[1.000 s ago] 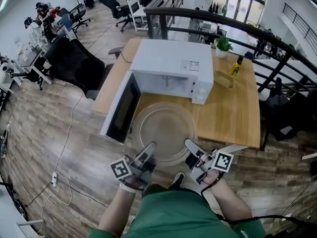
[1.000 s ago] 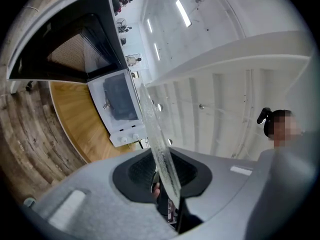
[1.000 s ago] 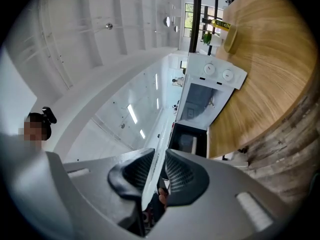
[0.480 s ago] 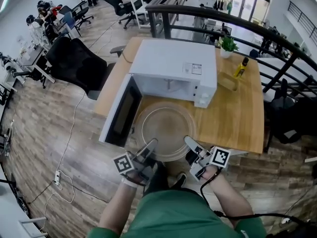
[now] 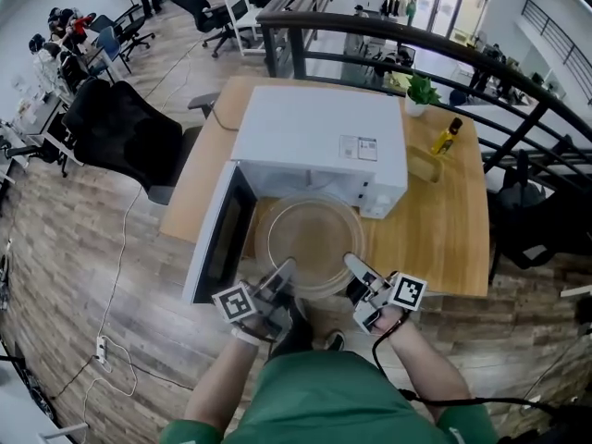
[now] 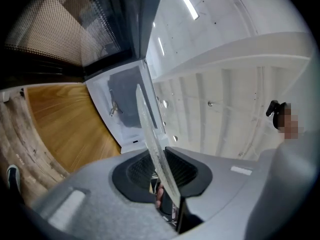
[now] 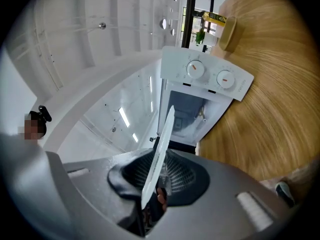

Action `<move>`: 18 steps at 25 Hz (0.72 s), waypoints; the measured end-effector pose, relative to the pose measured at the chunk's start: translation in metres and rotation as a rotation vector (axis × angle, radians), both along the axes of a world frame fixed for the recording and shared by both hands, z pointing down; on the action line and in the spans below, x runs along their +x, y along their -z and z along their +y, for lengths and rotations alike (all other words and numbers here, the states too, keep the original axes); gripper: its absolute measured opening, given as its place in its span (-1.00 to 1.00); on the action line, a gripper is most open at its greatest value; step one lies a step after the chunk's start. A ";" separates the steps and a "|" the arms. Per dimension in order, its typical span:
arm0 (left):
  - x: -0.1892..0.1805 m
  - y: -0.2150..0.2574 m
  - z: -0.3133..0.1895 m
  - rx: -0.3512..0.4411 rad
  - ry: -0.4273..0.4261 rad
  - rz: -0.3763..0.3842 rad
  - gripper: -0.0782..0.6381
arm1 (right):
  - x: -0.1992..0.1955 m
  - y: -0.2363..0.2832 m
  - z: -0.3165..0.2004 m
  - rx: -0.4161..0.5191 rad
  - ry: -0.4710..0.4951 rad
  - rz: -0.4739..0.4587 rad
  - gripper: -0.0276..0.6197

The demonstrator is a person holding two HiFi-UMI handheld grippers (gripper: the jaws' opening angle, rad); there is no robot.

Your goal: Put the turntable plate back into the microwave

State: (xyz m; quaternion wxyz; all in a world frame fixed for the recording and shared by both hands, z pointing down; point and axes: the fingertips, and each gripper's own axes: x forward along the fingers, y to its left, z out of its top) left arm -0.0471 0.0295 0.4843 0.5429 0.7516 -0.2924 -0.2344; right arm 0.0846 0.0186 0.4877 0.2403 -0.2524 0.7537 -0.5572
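my left claw point(image 5: 280, 276) and right claw point(image 5: 356, 268) clench the turntable plate point(image 5: 313, 237) by its near rim, one each side to keep it level, over the near edge of the table point(image 5: 435, 239) at the open microwave point(image 5: 319, 132)

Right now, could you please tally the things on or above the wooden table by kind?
microwave: 1
glass turntable plate: 1
potted plant: 1
bottle: 1
tan container: 1
Total: 5
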 end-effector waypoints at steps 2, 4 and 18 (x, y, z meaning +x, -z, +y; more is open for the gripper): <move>0.000 -0.009 -0.015 -0.006 -0.013 0.000 -0.58 | 0.000 -0.007 -0.014 0.001 -0.014 0.010 -0.69; 0.001 -0.018 -0.029 -0.020 -0.024 0.004 -0.58 | 0.002 -0.016 -0.027 -0.001 -0.030 0.018 -0.69; -0.022 -0.079 -0.093 -0.070 -0.045 -0.025 -0.58 | -0.017 -0.065 -0.088 -0.038 -0.078 0.072 -0.68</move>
